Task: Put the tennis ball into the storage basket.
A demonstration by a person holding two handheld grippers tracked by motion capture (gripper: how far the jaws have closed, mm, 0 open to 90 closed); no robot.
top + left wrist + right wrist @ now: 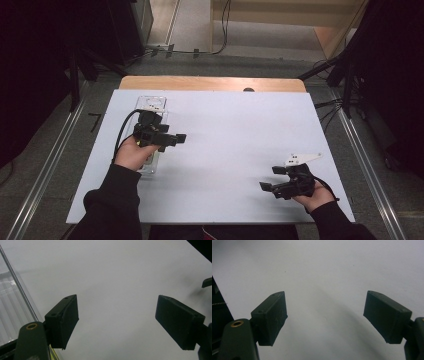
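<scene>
Hovering: left tongs [181, 137] are being held spread, empty, beside clear tray [150, 104] at desk [225, 125] left edge, seemingly poised for reaching | right tongs [270, 179] spread, empty, near right corner.

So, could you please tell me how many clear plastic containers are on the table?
1. The clear container lies near the table's far-left part, partly under the left gripper; its edge also shows at the left of the left gripper view. Another could be hidden beneath that hand.
</scene>
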